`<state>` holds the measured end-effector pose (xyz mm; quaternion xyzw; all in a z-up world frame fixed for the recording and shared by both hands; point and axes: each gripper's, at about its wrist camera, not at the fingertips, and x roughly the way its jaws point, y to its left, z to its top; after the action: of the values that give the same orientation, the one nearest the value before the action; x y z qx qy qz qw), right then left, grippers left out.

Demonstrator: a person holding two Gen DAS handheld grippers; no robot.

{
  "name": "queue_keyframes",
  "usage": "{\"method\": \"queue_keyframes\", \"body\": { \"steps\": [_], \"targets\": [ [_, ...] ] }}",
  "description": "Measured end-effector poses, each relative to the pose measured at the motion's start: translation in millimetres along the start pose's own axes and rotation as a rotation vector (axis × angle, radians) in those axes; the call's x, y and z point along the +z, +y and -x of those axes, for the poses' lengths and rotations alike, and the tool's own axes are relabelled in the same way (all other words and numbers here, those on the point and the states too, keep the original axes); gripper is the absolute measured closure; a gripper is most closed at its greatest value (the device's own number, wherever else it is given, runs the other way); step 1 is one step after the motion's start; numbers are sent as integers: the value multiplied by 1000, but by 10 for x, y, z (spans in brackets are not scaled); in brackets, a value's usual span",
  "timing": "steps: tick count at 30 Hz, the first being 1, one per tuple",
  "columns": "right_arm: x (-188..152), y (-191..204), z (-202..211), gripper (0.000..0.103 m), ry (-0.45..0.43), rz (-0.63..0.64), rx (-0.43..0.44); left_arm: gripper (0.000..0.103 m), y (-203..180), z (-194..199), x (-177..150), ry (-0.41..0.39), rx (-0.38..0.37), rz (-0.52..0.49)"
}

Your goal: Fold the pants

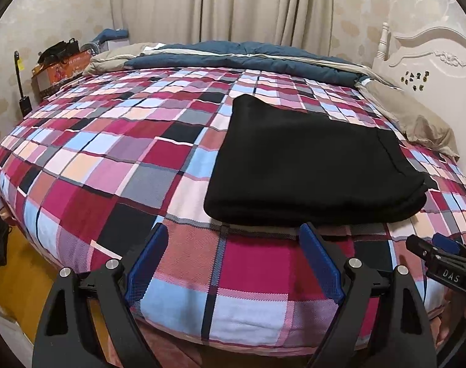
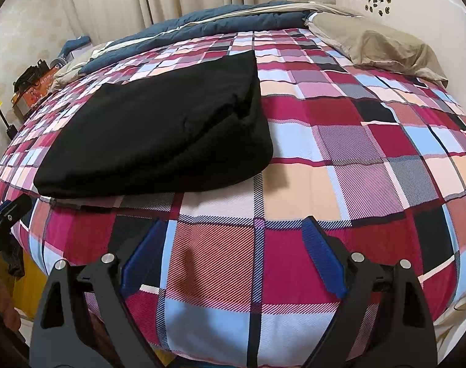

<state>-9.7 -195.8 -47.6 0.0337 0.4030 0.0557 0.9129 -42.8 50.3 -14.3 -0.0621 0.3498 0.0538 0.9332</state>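
From left wrist cam: left tongs [image 1: 233, 233] spread wide, gripping nothing, w/ folded black pants [image 1: 312, 165] flat on plaid bed [image 1: 116, 153] just ahead, near edge right by the fingertips, bulk slightly right of the gap. From right wrist cam: right tongs [image 2: 233, 230] also spread wide & empty; pants [image 2: 159, 128] lie ahead & to the left, apart from fingertips.
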Motion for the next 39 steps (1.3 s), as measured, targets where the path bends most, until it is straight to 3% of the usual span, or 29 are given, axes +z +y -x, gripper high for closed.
{"method": "queue_keyframes", "body": {
  "steps": [20, 25, 28, 29, 35, 39],
  "targets": [
    [-56, 2, -54, 13, 16, 1, 8, 17, -47, -8, 28, -8, -16, -19],
    [-80, -4, -72, 13, 21, 2, 10, 16, -22, -12, 61, -10, -59, 11],
    [-89, -21, -89, 13, 26, -6, 15, 12, 3, 19, 83, -34, -17, 44],
    [-74, -34, -103, 13, 28, -6, 16, 12, -8, 11, 104, -19, 14, 33],
    [-34, -44, -77, 13, 31, -6, 35, 12, -60, -20, 246, -42, -71, -49],
    [236, -59, 68, 13, -13, 7, 63, 12, 254, -236, 556, -48, -34, -33]
  ]
}}
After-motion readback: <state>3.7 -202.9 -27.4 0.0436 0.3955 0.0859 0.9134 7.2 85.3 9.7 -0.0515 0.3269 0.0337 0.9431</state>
